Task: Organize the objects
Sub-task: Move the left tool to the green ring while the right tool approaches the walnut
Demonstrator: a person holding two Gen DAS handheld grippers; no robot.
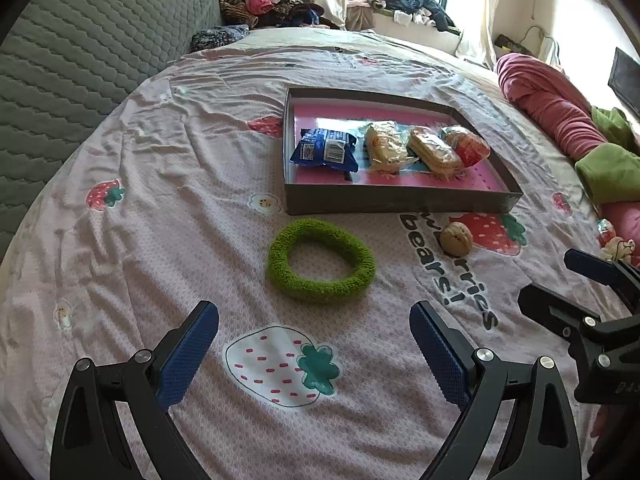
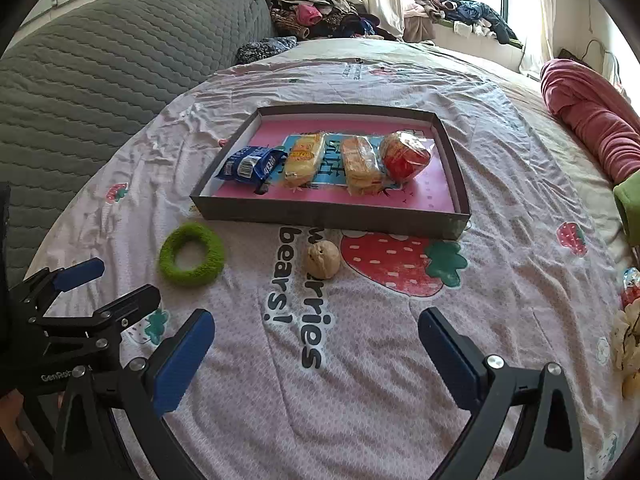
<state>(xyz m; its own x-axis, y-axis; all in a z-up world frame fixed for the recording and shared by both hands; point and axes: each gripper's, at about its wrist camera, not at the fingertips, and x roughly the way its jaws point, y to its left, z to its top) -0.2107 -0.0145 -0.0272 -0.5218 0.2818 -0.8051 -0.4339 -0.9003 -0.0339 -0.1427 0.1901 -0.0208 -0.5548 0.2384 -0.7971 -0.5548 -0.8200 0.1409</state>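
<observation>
A shallow dark box with a pink floor lies on the bed. It holds a blue snack packet, two wrapped cakes and a red-wrapped bun. A green fuzzy ring and a walnut lie on the sheet in front of the box. My left gripper is open and empty just short of the ring. My right gripper is open and empty, short of the walnut.
The bed has a pink strawberry-print sheet. A grey quilted headboard rises at the left. Clothes are piled at the far end. Pink and green bedding lies along the right edge.
</observation>
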